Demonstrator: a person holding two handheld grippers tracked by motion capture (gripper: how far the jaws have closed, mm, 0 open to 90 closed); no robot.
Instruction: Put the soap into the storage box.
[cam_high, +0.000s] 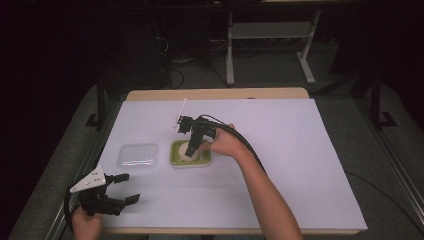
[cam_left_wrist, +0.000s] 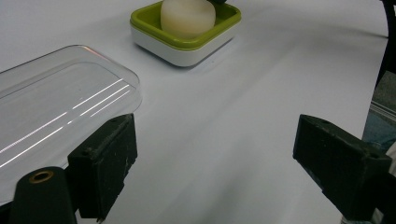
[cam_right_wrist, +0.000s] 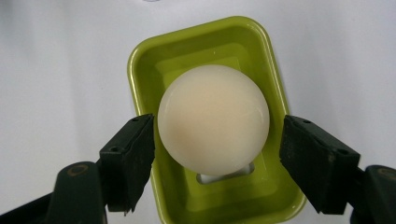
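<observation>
A cream round ball sits in a green dish with a white base near the middle of the table. My right gripper points down over it, open, one jaw on each side of the ball with a small gap at the right jaw. From the high view the right gripper covers part of the ball and the dish. A clear plastic lid lies left of the dish. My left gripper is open near the front left corner, with nothing between its jaws.
White paper covers the wooden table, whose far edge stays bare. In the left gripper view the lid is close at the left and the dish farther ahead. Desk legs and cables stand on the floor beyond.
</observation>
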